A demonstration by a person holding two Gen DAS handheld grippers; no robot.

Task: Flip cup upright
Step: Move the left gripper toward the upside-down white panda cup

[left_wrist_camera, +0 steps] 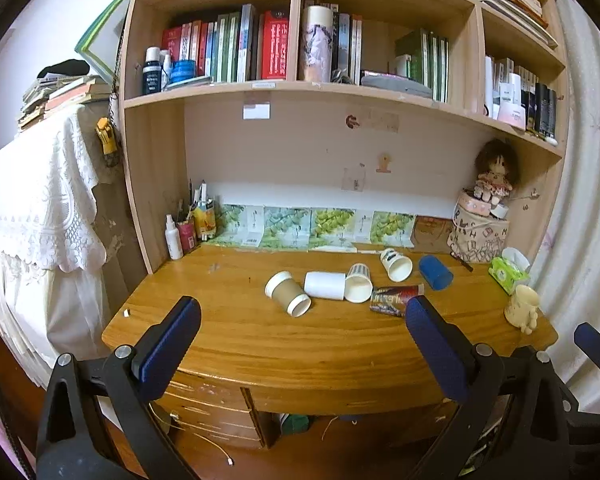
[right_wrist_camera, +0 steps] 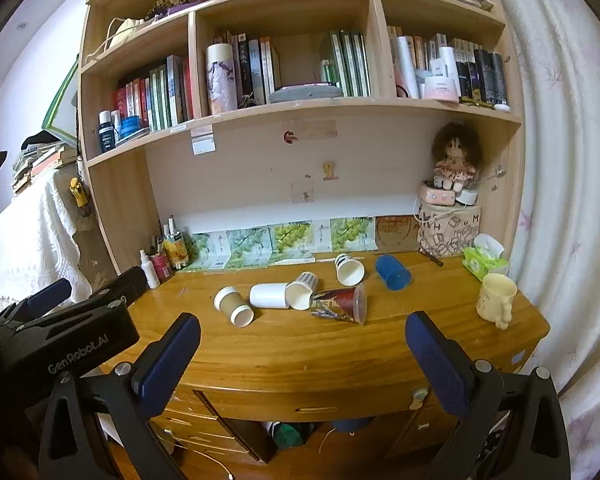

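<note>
Several cups lie on their sides on the wooden desk (left_wrist_camera: 260,344): a brown paper cup (left_wrist_camera: 287,293) (right_wrist_camera: 233,306), a white cup (left_wrist_camera: 325,285) (right_wrist_camera: 269,295), a striped paper cup (left_wrist_camera: 359,283) (right_wrist_camera: 301,290), a dark-labelled white cup (left_wrist_camera: 396,265) (right_wrist_camera: 349,268), a blue cup (left_wrist_camera: 435,272) (right_wrist_camera: 393,272) and a red patterned cup (left_wrist_camera: 394,299) (right_wrist_camera: 339,303). A cream mug (left_wrist_camera: 522,307) (right_wrist_camera: 496,298) stands upright at the right. My left gripper (left_wrist_camera: 302,322) and right gripper (right_wrist_camera: 302,336) are open, empty, before the desk's front edge. The left gripper also shows in the right wrist view (right_wrist_camera: 60,320).
A bookshelf (left_wrist_camera: 300,88) full of books rises behind the desk. A pen holder and spray bottle (left_wrist_camera: 174,238) stand back left. A patterned box with a doll (left_wrist_camera: 480,236) and a tissue pack (left_wrist_camera: 508,272) sit back right. Drawers (left_wrist_camera: 216,412) lie under the desk. A curtain (right_wrist_camera: 560,200) hangs right.
</note>
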